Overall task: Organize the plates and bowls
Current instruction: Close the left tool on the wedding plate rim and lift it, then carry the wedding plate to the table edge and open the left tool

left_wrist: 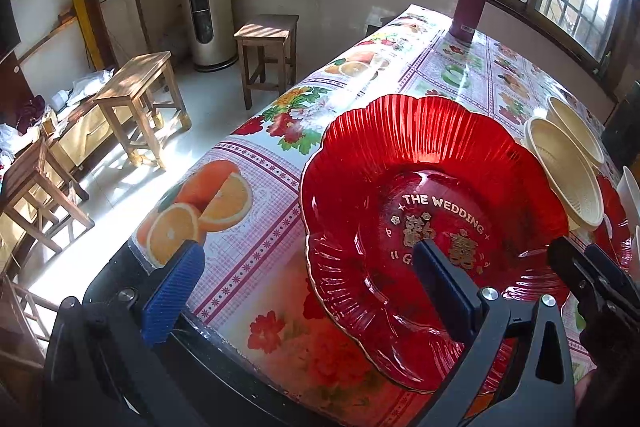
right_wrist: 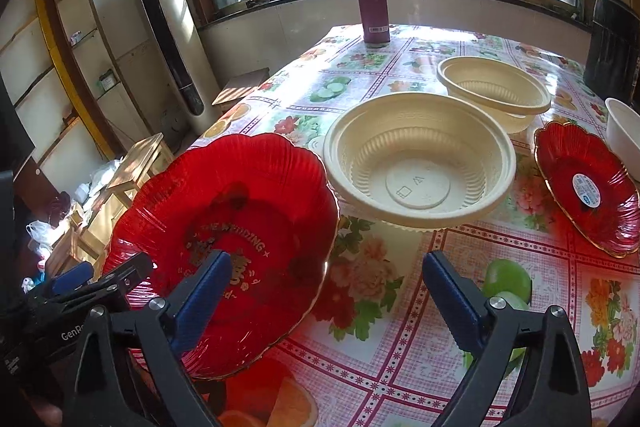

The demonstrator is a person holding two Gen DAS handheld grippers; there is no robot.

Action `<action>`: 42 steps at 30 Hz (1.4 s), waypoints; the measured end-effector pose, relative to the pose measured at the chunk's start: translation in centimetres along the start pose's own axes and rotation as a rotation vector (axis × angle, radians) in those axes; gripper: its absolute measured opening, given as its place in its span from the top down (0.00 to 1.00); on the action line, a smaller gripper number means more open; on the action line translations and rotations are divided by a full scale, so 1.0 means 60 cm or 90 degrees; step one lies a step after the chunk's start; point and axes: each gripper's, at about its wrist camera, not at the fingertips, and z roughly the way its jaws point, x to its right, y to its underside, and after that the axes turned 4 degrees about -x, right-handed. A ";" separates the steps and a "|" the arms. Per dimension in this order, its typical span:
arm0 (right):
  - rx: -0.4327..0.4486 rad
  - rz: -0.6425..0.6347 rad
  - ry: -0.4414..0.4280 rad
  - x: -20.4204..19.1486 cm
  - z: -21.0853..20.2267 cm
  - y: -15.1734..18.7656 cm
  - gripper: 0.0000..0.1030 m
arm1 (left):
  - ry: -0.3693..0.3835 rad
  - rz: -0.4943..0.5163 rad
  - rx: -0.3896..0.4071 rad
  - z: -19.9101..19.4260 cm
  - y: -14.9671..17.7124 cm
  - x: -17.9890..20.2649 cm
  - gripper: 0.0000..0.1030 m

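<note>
The big red plate (right_wrist: 224, 239) lies on the bench (right_wrist: 400, 327) near its front edge, and it serves as the landmark here. Just beyond its far rim sits a cream bowl (right_wrist: 420, 167), close enough that the two rims look to touch or overlap. Farther past that is a second cream bowl (right_wrist: 496, 95), and well off to the right a small red plate (right_wrist: 588, 187) beside a white cup (right_wrist: 624, 135).

The left tongs (left_wrist: 304, 279) stand wide apart, one finger hanging over the plate's middle, the other out over the bench's left edge; nothing is clamped. The right tongs (right_wrist: 324, 291) are also apart and empty, straddling the plate's right rim.

The risks, as I judge them: both tongs crowd the same plate and could knock together. A pinch on the thin, ribbed, glossy rim may slip. Lifting or sliding the plate could jostle the nearest bowl, or nudge the plate off the bench edge.
</note>
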 end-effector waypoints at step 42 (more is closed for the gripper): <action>-0.115 0.003 -0.126 -0.054 0.021 0.054 0.78 | -0.023 0.056 -0.019 -0.021 0.065 -0.030 0.25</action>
